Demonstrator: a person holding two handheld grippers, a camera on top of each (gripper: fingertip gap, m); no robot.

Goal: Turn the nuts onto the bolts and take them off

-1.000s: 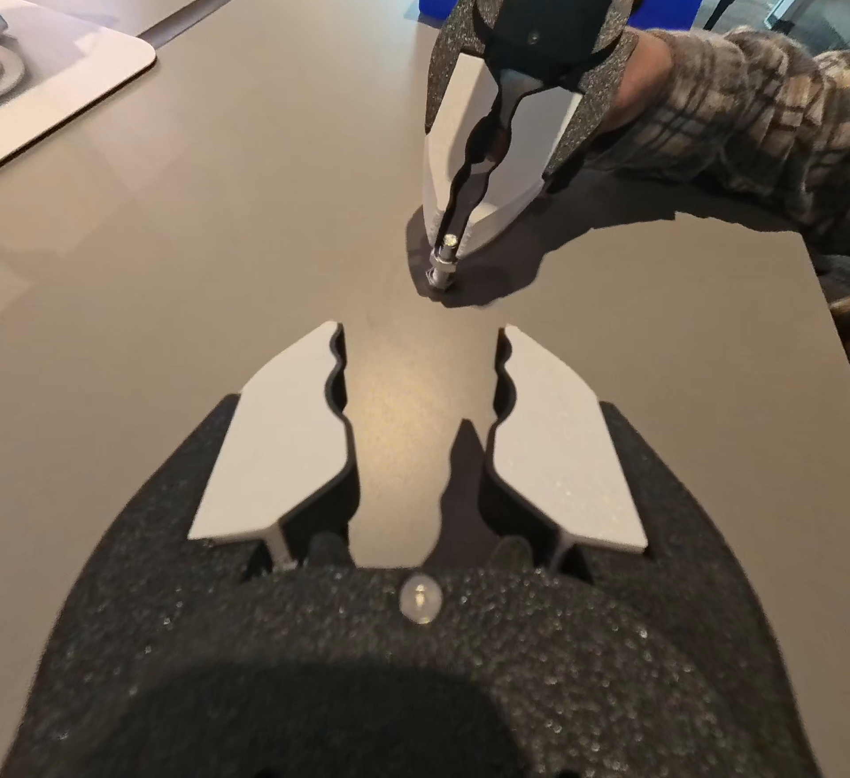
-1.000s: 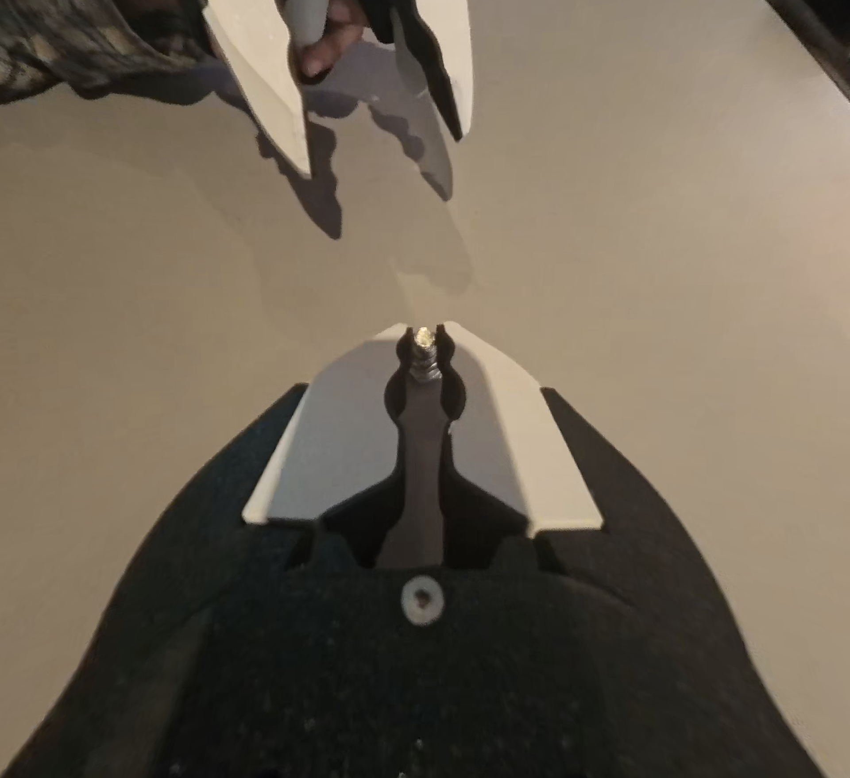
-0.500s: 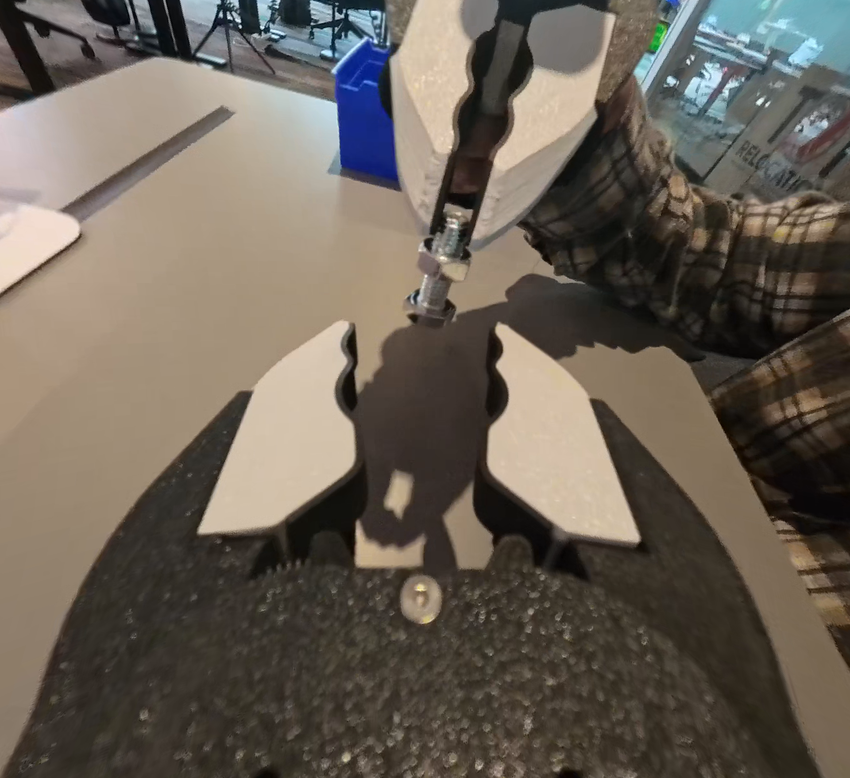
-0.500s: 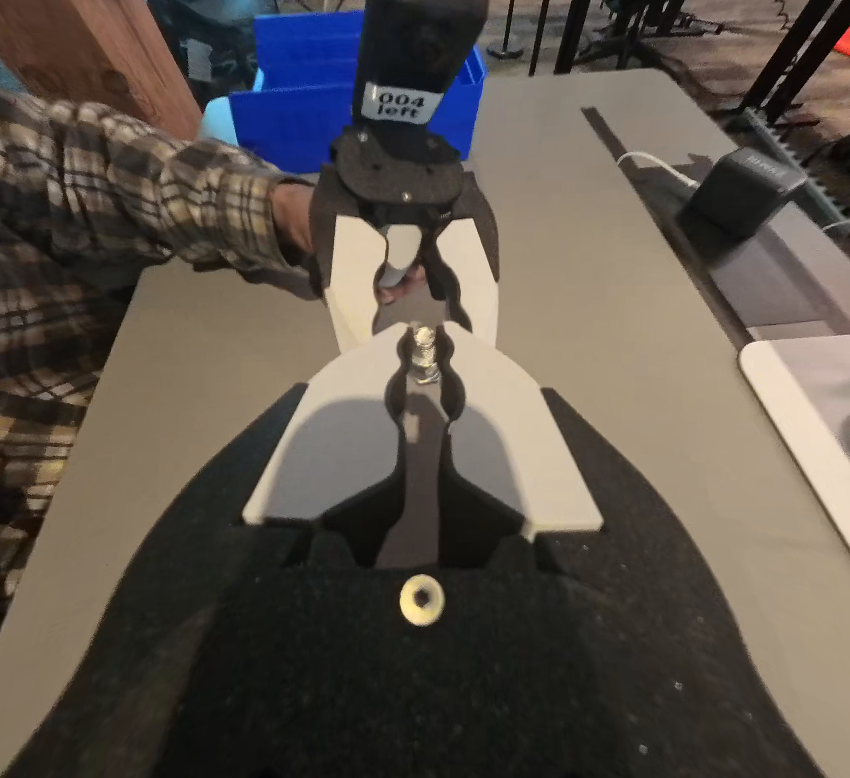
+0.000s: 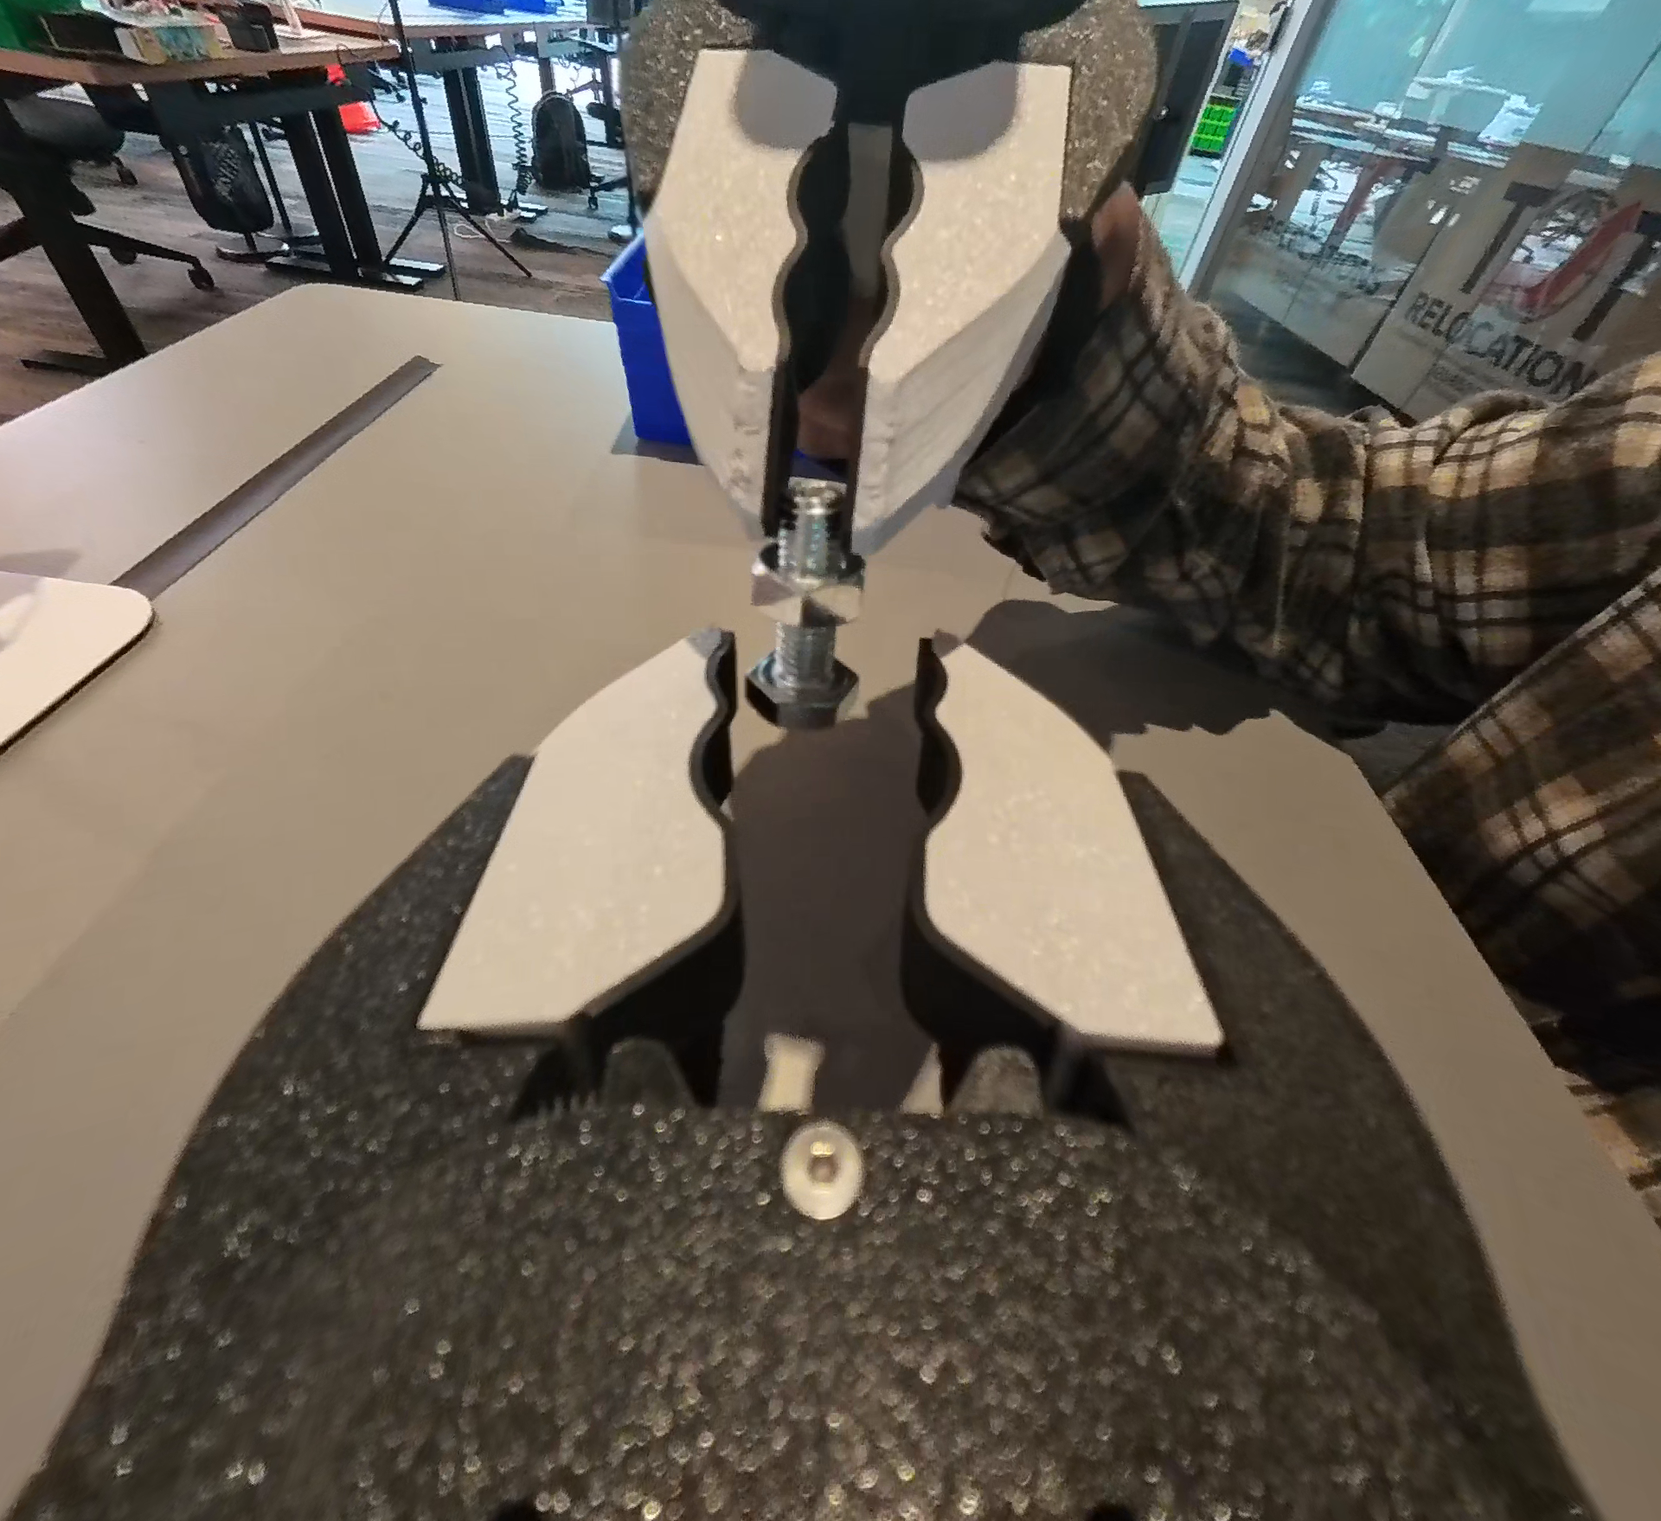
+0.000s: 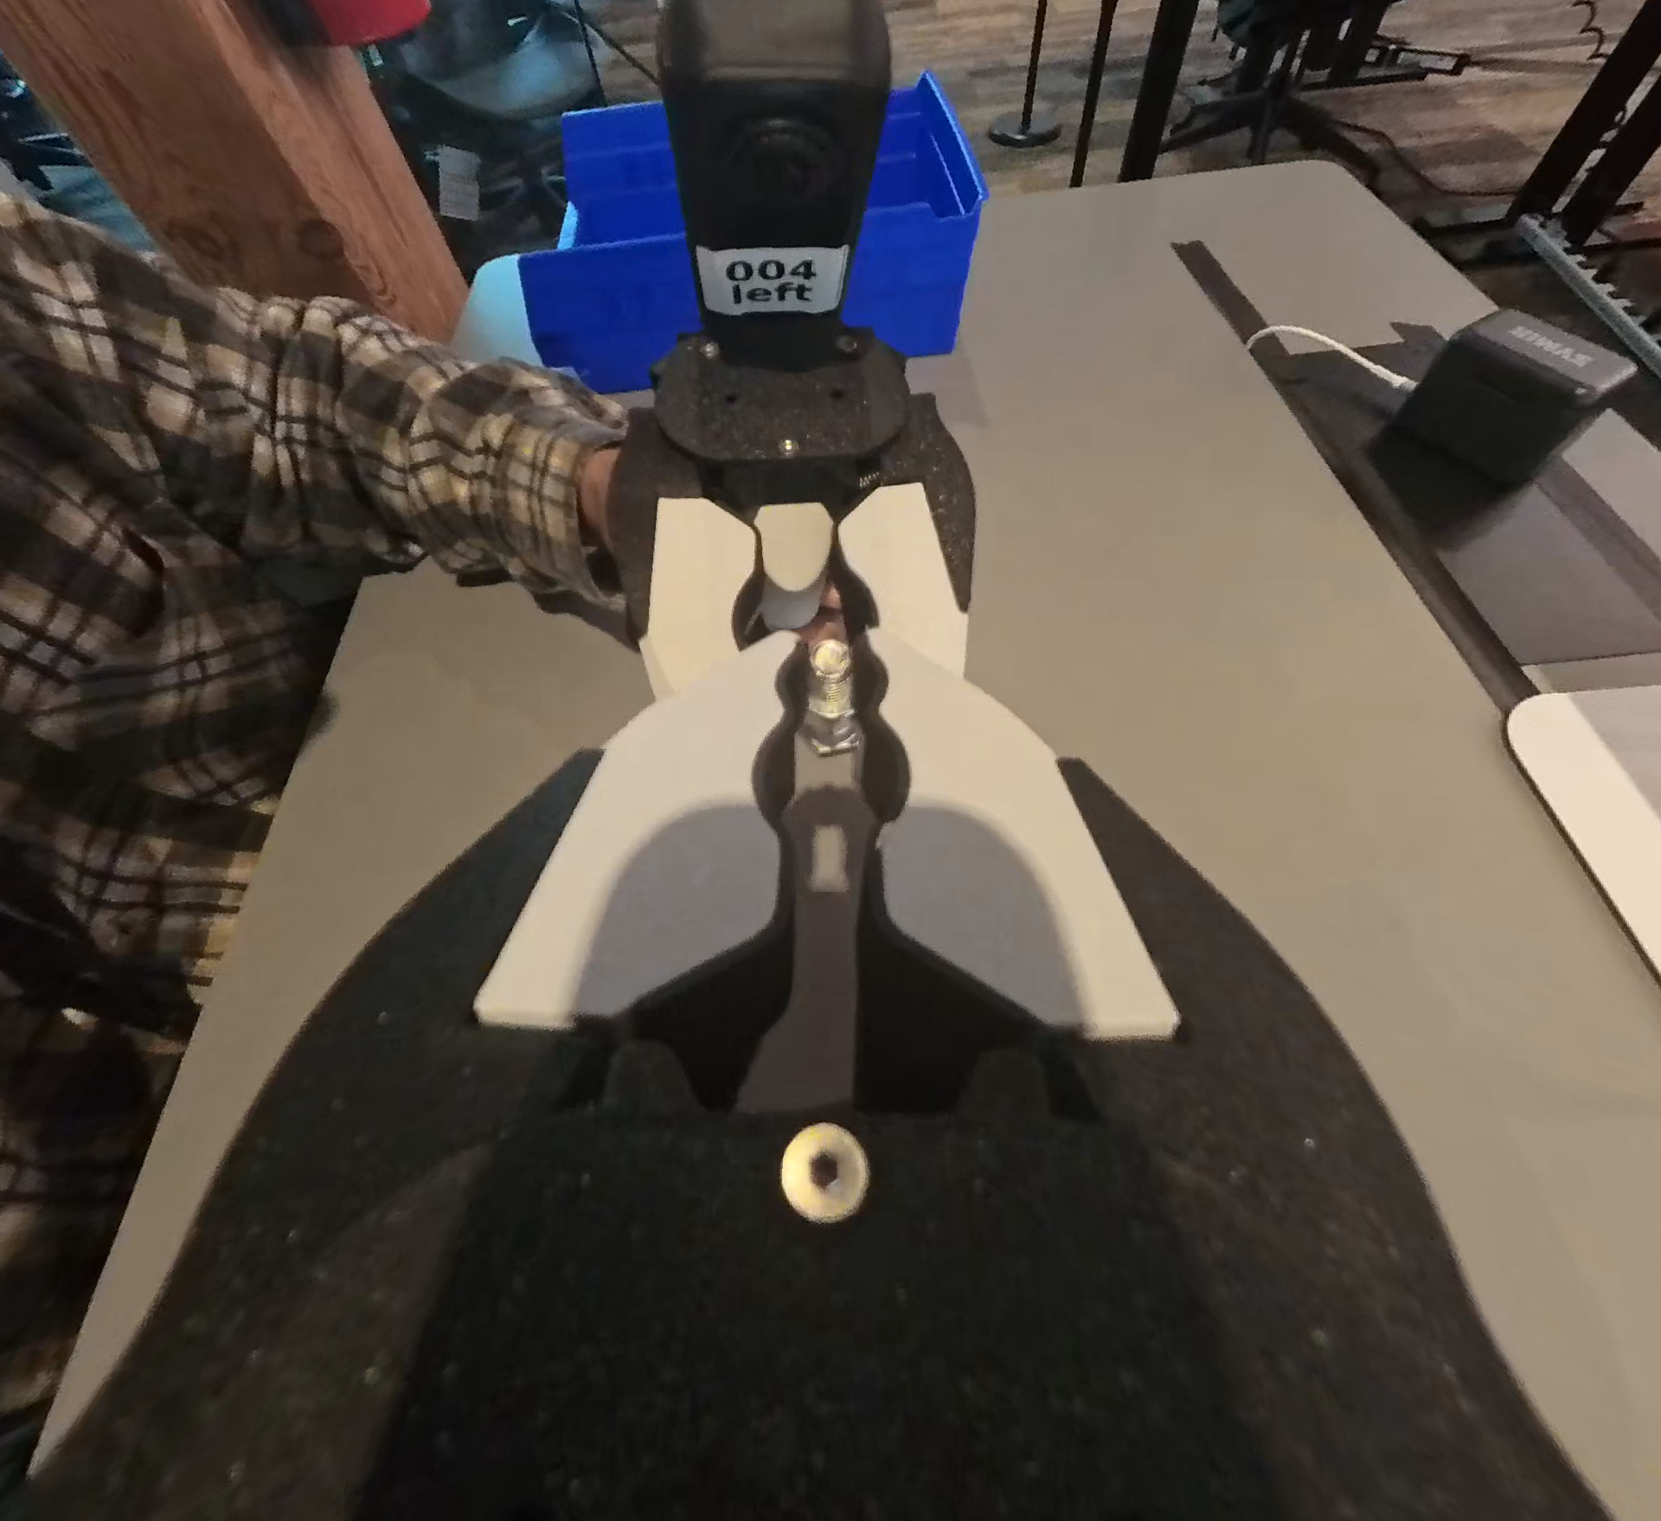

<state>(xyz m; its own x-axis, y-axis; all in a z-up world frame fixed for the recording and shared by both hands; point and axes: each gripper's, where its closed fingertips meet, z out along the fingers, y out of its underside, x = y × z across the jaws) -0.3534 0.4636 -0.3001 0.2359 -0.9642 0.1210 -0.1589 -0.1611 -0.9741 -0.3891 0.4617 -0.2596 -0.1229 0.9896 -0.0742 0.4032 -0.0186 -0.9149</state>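
Observation:
A silver bolt (image 5: 803, 642) with a hex nut (image 5: 804, 584) on its thread hangs in the air above the grey table (image 5: 359, 669). My right gripper (image 5: 813, 502) is shut on the bolt's threaded end and points toward my left gripper. In the right wrist view the bolt (image 6: 831, 705) sits between the closed tips of my right gripper (image 6: 827, 655). My left gripper (image 5: 822, 651) is open, with the bolt's hex head (image 5: 800, 691) just between its fingertips, not touching. The left gripper also shows beyond the bolt in the right wrist view (image 6: 813, 633).
A blue bin (image 6: 917, 219) stands at the table's far edge and also shows in the left wrist view (image 5: 643, 345). A black power adapter (image 6: 1501, 408) with a white cable lies on the table. A white mat (image 5: 63, 651) lies to the left. A person's plaid sleeves (image 5: 1258, 507) hold both grippers. My hands' fingertips stand some 5 cm from each other.
My right gripper has lifted the bolt off the table and brought it to my left gripper's fingertips. Both grippers have tilted up to level. The left jaws stay open.

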